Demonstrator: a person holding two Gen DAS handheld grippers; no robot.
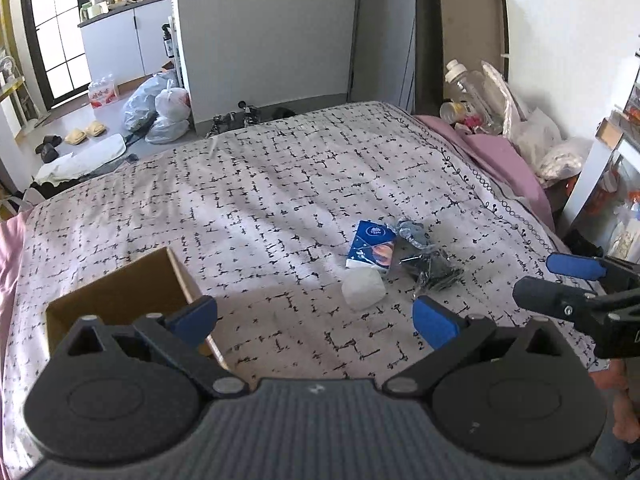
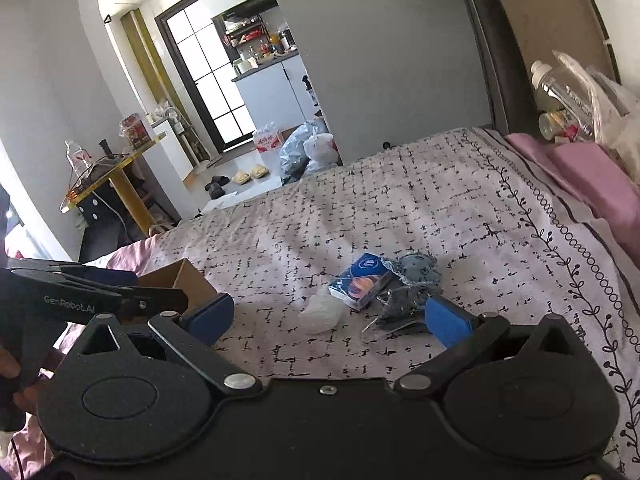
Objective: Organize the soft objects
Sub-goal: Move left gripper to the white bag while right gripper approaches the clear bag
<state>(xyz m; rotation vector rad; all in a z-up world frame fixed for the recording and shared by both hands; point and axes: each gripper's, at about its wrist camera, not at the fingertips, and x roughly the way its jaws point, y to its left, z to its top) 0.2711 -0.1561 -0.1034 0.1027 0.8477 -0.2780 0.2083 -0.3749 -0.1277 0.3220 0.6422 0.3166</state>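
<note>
A small pile lies on the patterned bedspread: a blue tissue pack [image 1: 372, 245] [image 2: 360, 282], a white soft lump [image 1: 363, 289] [image 2: 322, 313], a grey-blue cloth [image 1: 412, 231] [image 2: 416, 268] and a dark item in clear wrap [image 1: 434, 270] [image 2: 402, 306]. An open cardboard box [image 1: 120, 300] [image 2: 180, 280] sits to the left of the pile. My left gripper [image 1: 314, 318] is open and empty, just short of the white lump. My right gripper [image 2: 330, 316] is open and empty, close over the pile; it also shows at the right of the left wrist view [image 1: 560, 280].
The bedspread [image 1: 280, 184] [image 2: 400, 208] covers the bed. Pink pillows [image 1: 504, 160] [image 2: 592, 176], bottles and plastic bags [image 1: 480, 96] crowd the headboard side. Beyond the bed's far edge are bags [image 1: 160, 108] and slippers on the floor. A yellow side table [image 2: 108, 176] stands left.
</note>
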